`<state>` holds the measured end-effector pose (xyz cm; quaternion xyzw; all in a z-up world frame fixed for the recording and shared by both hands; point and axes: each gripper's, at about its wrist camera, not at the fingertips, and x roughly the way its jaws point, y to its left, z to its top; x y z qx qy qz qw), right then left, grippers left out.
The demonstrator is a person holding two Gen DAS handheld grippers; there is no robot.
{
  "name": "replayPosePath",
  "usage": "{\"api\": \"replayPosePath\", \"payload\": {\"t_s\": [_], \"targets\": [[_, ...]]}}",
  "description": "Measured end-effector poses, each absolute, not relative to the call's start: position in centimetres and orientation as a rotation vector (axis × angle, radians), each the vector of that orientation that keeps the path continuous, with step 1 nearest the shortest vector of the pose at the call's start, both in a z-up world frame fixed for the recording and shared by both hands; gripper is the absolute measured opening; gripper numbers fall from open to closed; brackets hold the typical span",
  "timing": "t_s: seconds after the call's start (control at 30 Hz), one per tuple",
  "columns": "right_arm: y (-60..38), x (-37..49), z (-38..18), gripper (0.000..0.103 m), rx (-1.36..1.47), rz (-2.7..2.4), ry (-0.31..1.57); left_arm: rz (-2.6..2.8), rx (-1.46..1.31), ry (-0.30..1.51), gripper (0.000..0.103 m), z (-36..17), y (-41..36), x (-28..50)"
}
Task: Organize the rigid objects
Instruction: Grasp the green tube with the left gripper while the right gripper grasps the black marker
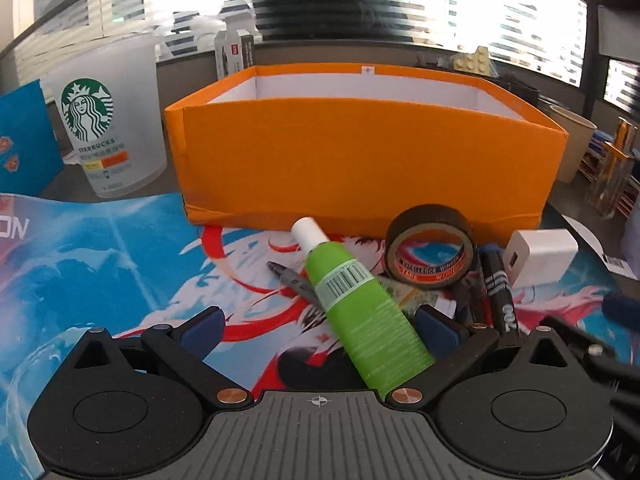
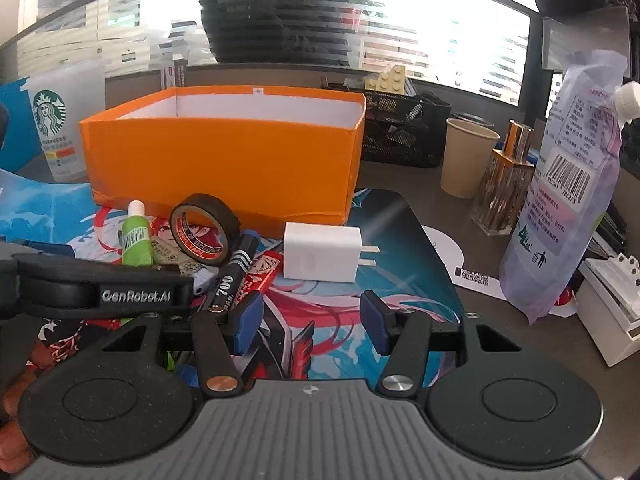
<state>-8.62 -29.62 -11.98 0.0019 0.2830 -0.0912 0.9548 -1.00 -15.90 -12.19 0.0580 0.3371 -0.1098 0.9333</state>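
Nearest to us, our left gripper (image 1: 318, 326) stands with its blue-padded jaws spread wide, and the lower end of a lime-green squeeze tube with a white cap (image 1: 352, 292) lies between them, though neither pad presses on it, so nothing is grasped. Our right gripper (image 2: 312, 322) is likewise released, its jaws apart over bare printed mat with nothing between them. Both hover low over a colourful desk mat printed with a red-haired cartoon figure (image 2: 400, 248), which lies in front of the open orange cardboard box with a white inside (image 1: 360, 160). The tube slants up toward the box, its cap close to the box's front wall, and a grey pen (image 1: 292, 278) pokes out from beneath it. To the right of the tube, just before the box, a roll of dark tape with an orange printed core (image 1: 430, 252) stands on edge, and a black marker with white stripes (image 1: 496, 284) lies beside it. Further right, near the box's front corner, rests a white wall charger with two flat prongs (image 2: 320, 256). Left of the box stands a frosted plastic cup with a green logo (image 1: 108, 120); to the right of the box stands a beige paper cup (image 2: 464, 156), with a black mesh organiser (image 2: 404, 132) behind it.
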Motion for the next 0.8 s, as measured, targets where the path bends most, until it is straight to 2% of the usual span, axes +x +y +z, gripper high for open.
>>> {"api": "replayPosePath", "payload": {"t_s": [0.57,0.8], "targets": [[-26.8,-8.5,-12.2,0.049,-0.017,-0.103,0.529,-0.206,0.243,0.594,0.102,-12.2,-10.3,-2.1],[-26.3,-7.8,-12.5,0.032,0.002,-0.088,0.546,-0.318,0.260,0.573,0.100,-12.5,-10.1,-2.3]]}}
